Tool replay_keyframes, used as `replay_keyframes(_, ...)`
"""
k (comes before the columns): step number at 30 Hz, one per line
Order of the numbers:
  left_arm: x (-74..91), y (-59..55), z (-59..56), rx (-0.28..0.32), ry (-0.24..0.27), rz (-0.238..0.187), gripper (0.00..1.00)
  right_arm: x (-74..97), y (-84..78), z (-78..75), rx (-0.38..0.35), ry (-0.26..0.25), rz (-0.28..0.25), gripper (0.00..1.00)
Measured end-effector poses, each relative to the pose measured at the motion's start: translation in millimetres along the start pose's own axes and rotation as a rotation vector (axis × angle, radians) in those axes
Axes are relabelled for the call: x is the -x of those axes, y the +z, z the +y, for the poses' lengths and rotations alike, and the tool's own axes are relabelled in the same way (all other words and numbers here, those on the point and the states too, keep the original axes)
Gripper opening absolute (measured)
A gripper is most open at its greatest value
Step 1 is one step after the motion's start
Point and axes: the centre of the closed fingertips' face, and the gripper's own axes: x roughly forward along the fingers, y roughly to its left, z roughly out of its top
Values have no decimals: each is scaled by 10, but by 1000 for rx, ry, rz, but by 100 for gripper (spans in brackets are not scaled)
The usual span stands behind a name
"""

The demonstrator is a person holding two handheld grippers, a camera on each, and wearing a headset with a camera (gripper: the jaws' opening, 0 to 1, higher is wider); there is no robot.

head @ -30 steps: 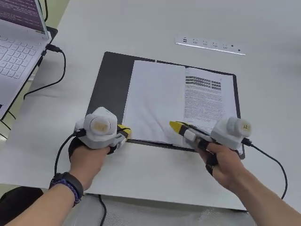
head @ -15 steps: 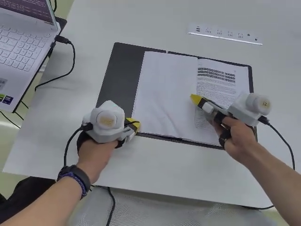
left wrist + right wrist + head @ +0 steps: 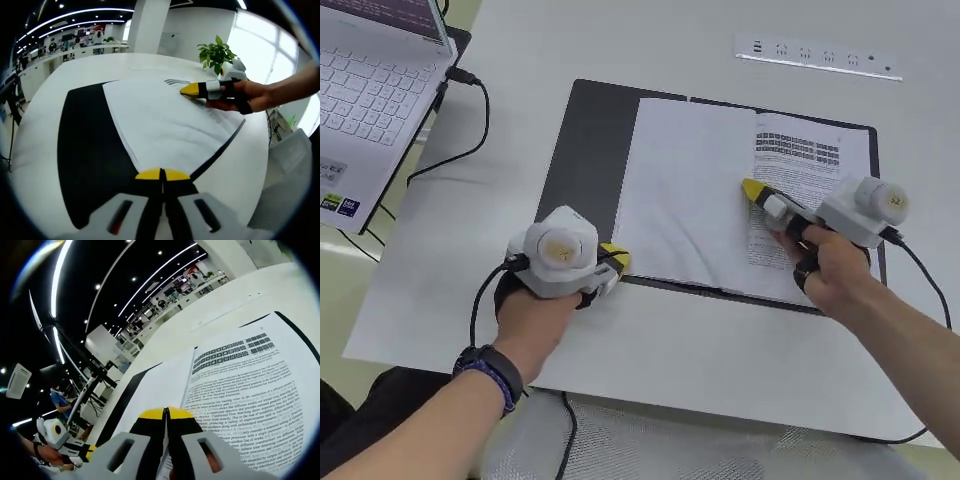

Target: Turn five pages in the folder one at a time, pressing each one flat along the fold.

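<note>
White bench (image 3: 650, 35), mostly bare. Open silver laptop (image 3: 370, 70) sat at its far left corner, screen lit, small stickers on the palm rest. Black cable (image 3: 483, 120) was plugged into the laptop's side and looped across the bench toward the left edge. White power strip (image 3: 817, 57) lay flat along the far side, well apart from the laptop. Left gripper view had a green potted plant (image 3: 216, 51) past the bench and curved ceiling light strips (image 3: 75, 25) in an open office.
</note>
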Motion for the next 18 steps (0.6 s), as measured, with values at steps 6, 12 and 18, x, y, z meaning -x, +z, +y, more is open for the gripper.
replay_keyframes(6, -6, 4, 2, -1, 5, 0, 0, -7, 33, -19, 1, -1, -10, 0)
replay_keyframes(12, -15, 6, -1, 0, 3, 6, 0, -124, 147, -86, -6, -21, -35, 0)
replay_keyframes(18, -20, 8, 0, 4, 4, 12, 0, -246, 281, -166, -17, -49, -61, 0)
